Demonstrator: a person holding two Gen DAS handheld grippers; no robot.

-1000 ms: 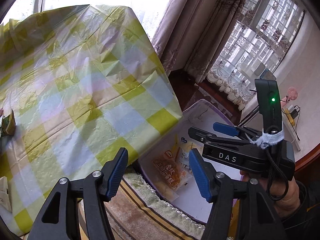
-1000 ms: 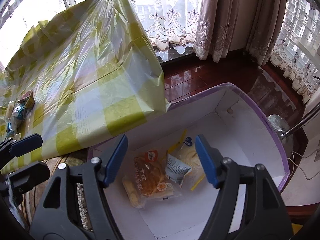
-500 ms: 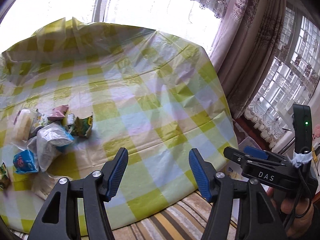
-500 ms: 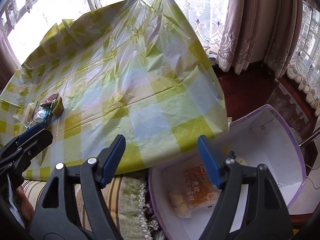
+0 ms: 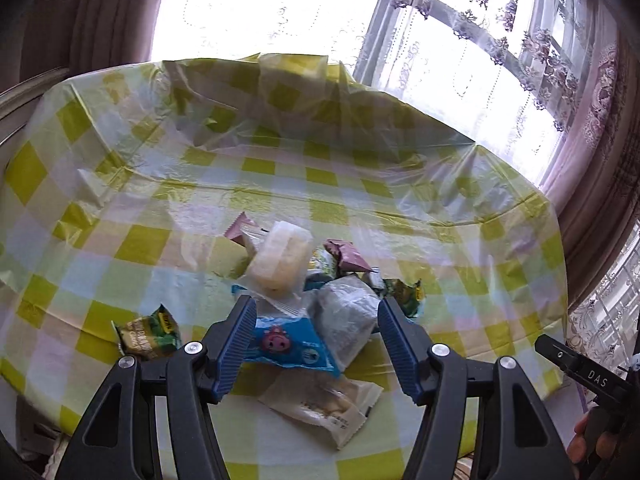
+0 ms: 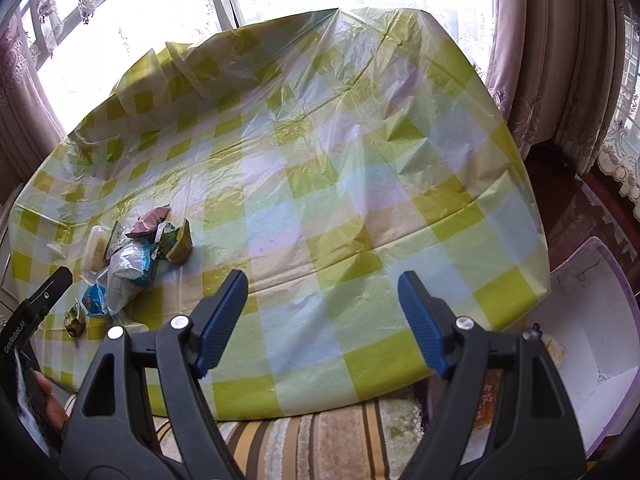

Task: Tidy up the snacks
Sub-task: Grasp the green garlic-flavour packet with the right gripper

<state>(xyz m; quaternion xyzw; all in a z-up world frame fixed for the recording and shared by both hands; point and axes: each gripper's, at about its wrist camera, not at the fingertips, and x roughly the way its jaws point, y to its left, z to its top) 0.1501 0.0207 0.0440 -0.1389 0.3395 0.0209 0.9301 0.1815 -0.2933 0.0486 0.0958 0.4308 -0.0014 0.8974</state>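
Note:
A pile of snack packets (image 5: 316, 288) lies on the yellow-checked tablecloth (image 5: 360, 184). It holds a pale cake packet (image 5: 280, 262), a blue packet with a pink pig (image 5: 286, 342), a clear crumpled bag (image 5: 346, 312), pink wrappers (image 5: 346, 256) and green packets (image 5: 148, 334). My left gripper (image 5: 314, 330) is open and empty, just above the blue packet and clear bag. My right gripper (image 6: 322, 312) is open and empty over the bare cloth, right of the pile (image 6: 132, 260). The white box with a purple rim (image 6: 592, 320) sits low at the right.
A flat pale packet (image 5: 328, 404) lies nearest the table's front edge. A striped rug (image 6: 320, 440) lies below the table edge. Curtains and windows stand behind. The box holds an orange packet (image 6: 488, 400), partly hidden by my right finger.
Both grippers swung left, away from the box. The left one now faces the snack pile close up. The right one now looks over the table instead of into the box.

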